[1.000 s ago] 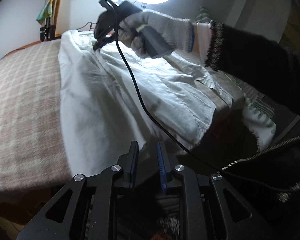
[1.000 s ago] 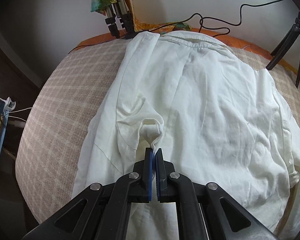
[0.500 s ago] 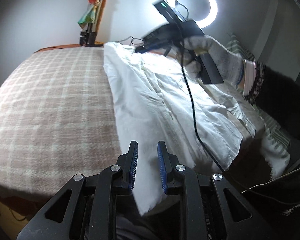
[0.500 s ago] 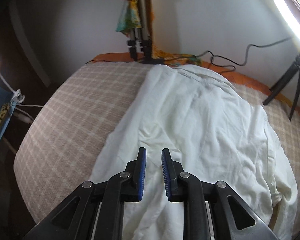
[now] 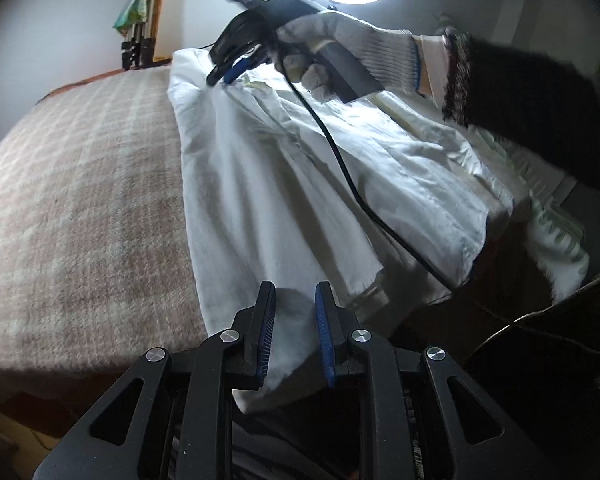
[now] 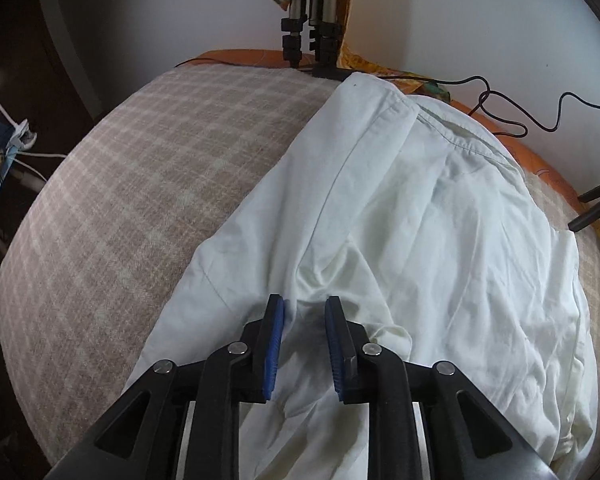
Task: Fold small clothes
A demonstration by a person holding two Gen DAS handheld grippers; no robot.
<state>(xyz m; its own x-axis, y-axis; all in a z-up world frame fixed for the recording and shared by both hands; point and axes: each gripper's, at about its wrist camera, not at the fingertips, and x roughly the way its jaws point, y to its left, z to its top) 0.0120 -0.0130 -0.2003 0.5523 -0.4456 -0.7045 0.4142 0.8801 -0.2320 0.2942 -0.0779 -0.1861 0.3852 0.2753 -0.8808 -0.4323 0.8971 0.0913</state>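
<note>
White shirt point(image 6: 440, 240) is lying rumpled on the bed point(image 6: 140, 184) — folding barely begun; right claw point(image 6: 305, 304) has just been opening, empty, left claw point(image 5: 292, 292) gaping over the hem.

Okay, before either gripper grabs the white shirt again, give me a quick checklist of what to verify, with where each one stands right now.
1. Right gripper let go of shirt: ok, jaws have just been opening, pads apart.
2. Left gripper open: ok, gap visible.
3. Shirt hem between left pads: ok, not pinched.
4. Shirt flat on the blanket: not ok, rumpled.
5. Cable clear of shirt: not ok, crosses it.
6. Sleeve position: cannot tell.
</note>
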